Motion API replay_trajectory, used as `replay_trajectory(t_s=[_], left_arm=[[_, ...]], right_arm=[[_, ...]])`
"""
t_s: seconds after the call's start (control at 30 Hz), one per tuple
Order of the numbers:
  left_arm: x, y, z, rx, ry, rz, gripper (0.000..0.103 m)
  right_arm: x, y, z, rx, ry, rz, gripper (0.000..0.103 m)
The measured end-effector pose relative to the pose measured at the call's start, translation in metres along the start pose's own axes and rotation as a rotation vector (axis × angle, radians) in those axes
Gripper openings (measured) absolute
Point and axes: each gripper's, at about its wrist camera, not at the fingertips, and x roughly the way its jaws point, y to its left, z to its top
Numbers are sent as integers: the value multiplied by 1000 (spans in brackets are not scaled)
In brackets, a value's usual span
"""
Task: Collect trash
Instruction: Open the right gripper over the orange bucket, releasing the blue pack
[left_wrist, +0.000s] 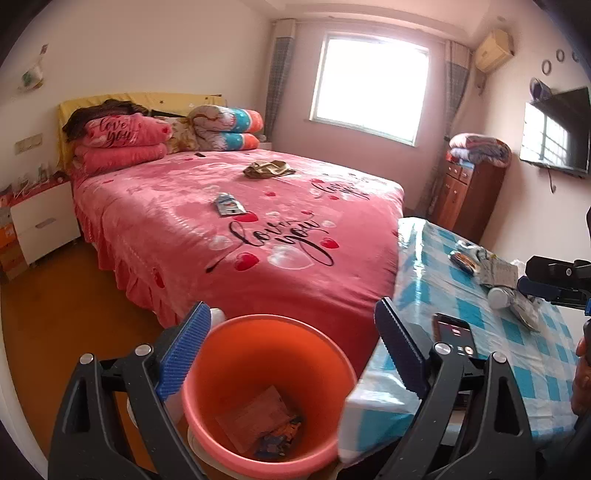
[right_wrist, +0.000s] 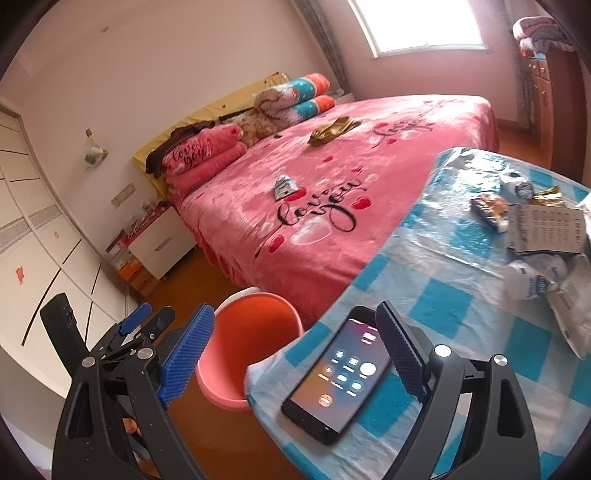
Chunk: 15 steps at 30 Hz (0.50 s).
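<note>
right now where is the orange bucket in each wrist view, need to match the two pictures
Left wrist view: the orange bucket sits bottom centre, between the open fingers of the left gripper, with scraps lying inside it.
Right wrist view: the bucket is lower centre-left, beside the left blue finger, partly hidden by the table corner.
Shared landmark: the phone lying on the blue checked tablecloth just right of the bucket.
</note>
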Motion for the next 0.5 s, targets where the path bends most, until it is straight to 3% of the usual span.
replay_trajectory(t_s=[0.5], left_arm=[[-13, -52, 3, 61, 26, -121, 91]], right_arm=[[-54, -39, -19, 81, -109, -104, 95]])
